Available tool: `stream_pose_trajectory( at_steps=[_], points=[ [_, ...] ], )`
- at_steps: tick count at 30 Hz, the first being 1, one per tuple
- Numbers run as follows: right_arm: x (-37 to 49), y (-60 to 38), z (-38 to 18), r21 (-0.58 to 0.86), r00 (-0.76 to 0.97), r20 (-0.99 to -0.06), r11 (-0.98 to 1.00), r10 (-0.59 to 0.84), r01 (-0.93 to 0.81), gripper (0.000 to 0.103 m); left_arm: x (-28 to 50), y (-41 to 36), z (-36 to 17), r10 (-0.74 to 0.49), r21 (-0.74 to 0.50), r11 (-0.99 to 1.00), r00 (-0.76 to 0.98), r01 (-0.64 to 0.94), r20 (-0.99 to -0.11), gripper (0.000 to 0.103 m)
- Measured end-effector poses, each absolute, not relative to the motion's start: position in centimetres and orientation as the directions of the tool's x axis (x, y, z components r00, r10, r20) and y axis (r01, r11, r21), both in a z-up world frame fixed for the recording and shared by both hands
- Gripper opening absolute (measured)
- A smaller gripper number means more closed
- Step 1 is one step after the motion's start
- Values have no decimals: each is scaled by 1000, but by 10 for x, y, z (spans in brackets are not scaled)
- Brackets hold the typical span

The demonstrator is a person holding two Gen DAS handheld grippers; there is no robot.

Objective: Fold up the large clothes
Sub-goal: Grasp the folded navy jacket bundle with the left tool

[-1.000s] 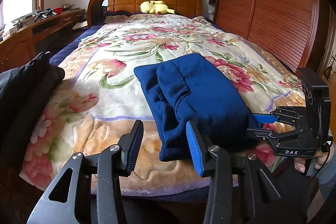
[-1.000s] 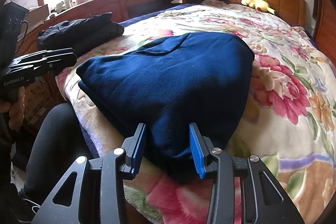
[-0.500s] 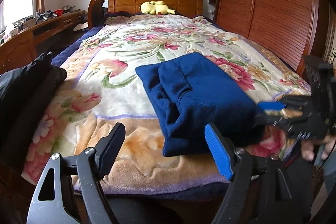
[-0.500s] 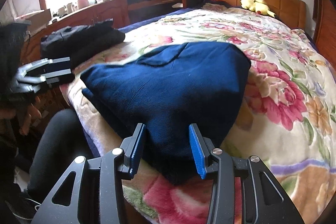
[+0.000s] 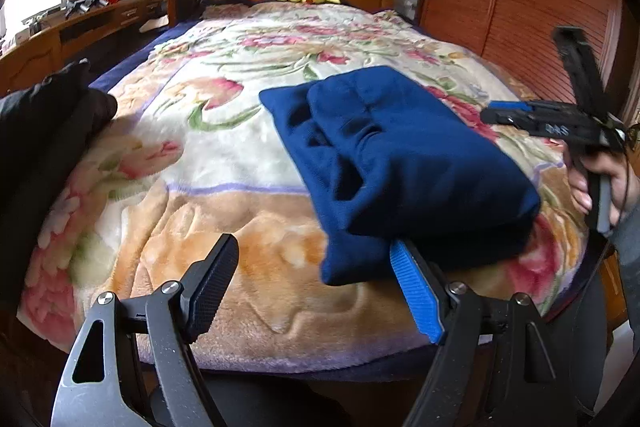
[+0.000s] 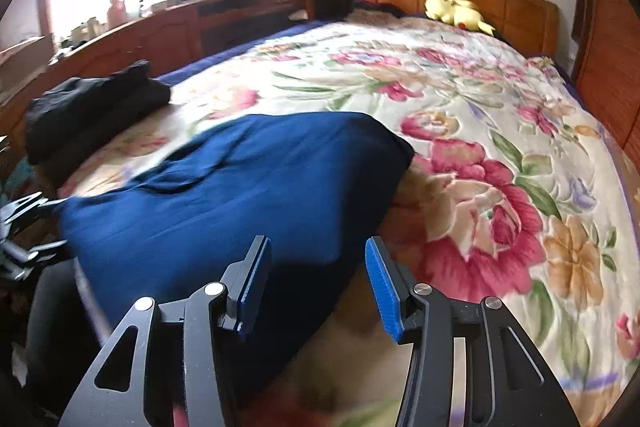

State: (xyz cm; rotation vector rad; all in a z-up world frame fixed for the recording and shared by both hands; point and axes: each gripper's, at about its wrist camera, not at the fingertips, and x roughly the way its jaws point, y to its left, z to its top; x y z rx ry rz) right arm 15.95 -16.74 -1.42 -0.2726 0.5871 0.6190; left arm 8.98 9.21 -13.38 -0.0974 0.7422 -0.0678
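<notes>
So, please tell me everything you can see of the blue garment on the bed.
The blue garment is dark navy and looks like soft, thick knit. It is folded into a compact bundle of several layers, with loose folds showing on one side. It lies flat on the floral blanket, near the foot of the bed. The left gripper is open just before its near edge. The right gripper is opening beside its corner. Neither gripper seems to hold it.

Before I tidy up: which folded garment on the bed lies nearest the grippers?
The dark blue folded garment; the black one lies off at the bed's left edge.
</notes>
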Motion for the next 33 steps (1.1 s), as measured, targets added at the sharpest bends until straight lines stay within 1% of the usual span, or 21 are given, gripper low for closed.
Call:
stream_pose_trajectory(
  at_steps=[4, 7, 9, 11, 12, 15, 18, 20, 25, 33],
  points=[
    [204, -149, -21, -40, 649, -604, 796, 462, -604, 53, 96, 99, -139, -104, -134, 991, 722, 16, -684, 79],
    [235, -131, -26, -39, 648, -612, 802, 453, -597, 58, 98, 99, -140, -94, -124, 992, 717, 11, -691, 79],
    [254, -122, -31, -46, 656, -612, 808, 442, -587, 65, 99, 99, -139, -84, -114, 993, 714, 7, -695, 79],
    [273, -112, -36, -42, 661, -612, 816, 435, -576, 69, 99, 100, -139, -73, -103, 995, 710, 0, -700, 79],
    [280, -110, -39, -21, 656, -614, 822, 440, -570, 70, 99, 100, -139, -64, -94, 996, 706, -5, -705, 79],
    [296, -115, -54, 120, 618, -595, 817, 514, -564, 72, 99, 99, -139, -41, -64, 998, 688, -8, -725, 79],
    [302, -127, -67, 220, 587, -573, 797, 572, -562, 73, 99, 97, -137, -30, -45, 999, 673, -5, -739, 79],
    [307, -129, -68, 244, 561, -587, 789, 584, -564, 73, 100, 96, -136, -21, -39, 999, 669, -11, -743, 79],
    [313, -127, -72, 237, 541, -610, 784, 579, -573, 73, 102, 93, -136, -12, -39, 999, 672, -26, -740, 79],
    [311, -127, -71, 228, 544, -611, 786, 576, -575, 73, 103, 88, -134, -38, -84, 996, 662, -37, -748, 79]
  ],
)
